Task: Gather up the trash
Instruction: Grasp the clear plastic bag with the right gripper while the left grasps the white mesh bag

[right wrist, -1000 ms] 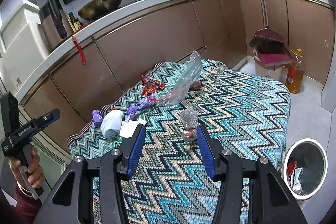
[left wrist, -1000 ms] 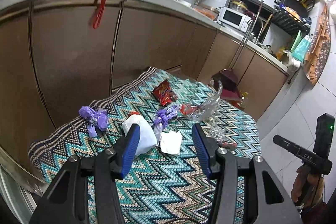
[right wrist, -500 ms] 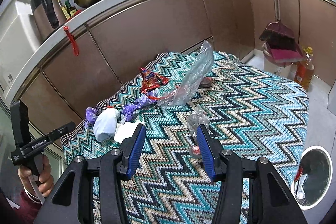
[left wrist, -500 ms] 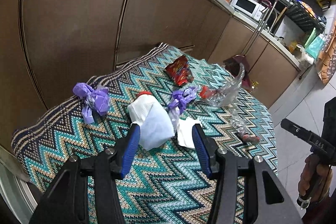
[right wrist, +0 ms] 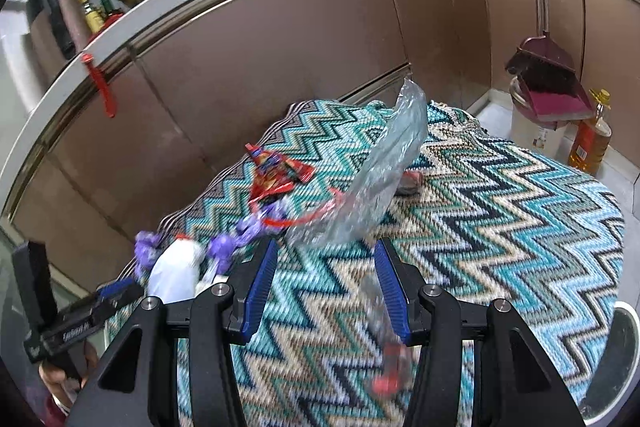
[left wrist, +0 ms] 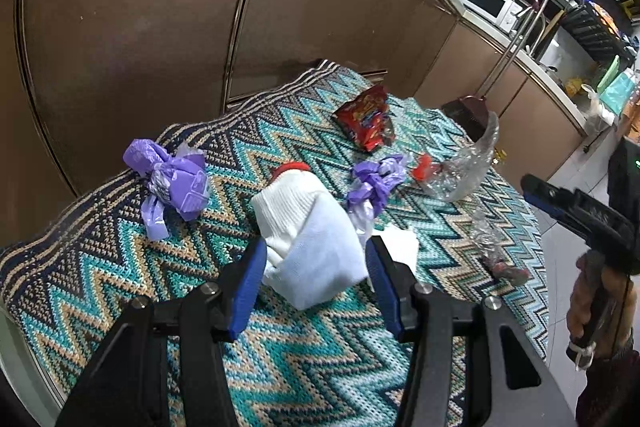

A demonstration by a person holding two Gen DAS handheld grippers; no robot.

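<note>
Trash lies on a zigzag rug [left wrist: 280, 367]. My left gripper [left wrist: 316, 267] is open, its blue pads on either side of a white wad with a red cap [left wrist: 308, 231], not closed on it. Near it lie a purple wrapper bundle [left wrist: 172, 179], a second purple wrapper [left wrist: 372, 183], a white tissue [left wrist: 400, 243], a red snack bag [left wrist: 366, 117] and a clear plastic bag [left wrist: 464, 171]. My right gripper [right wrist: 326, 283] is open above the rug [right wrist: 500, 227], just short of the clear plastic bag [right wrist: 376, 183]. A small clear wrapper with red bits [right wrist: 386, 359] lies under its right finger.
Brown kitchen cabinets [left wrist: 140, 7] run behind the rug. A maroon dustpan and broom [right wrist: 548, 83] and an oil bottle [right wrist: 590, 143] stand at the right. A round bin [right wrist: 616, 367] sits at the lower right edge. My right gripper also shows in the left wrist view [left wrist: 576, 211].
My left gripper moved down and forward until its pads flank the white wad. My right gripper moved forward and lower toward the clear plastic bag; the small wrapper now lies under it.
</note>
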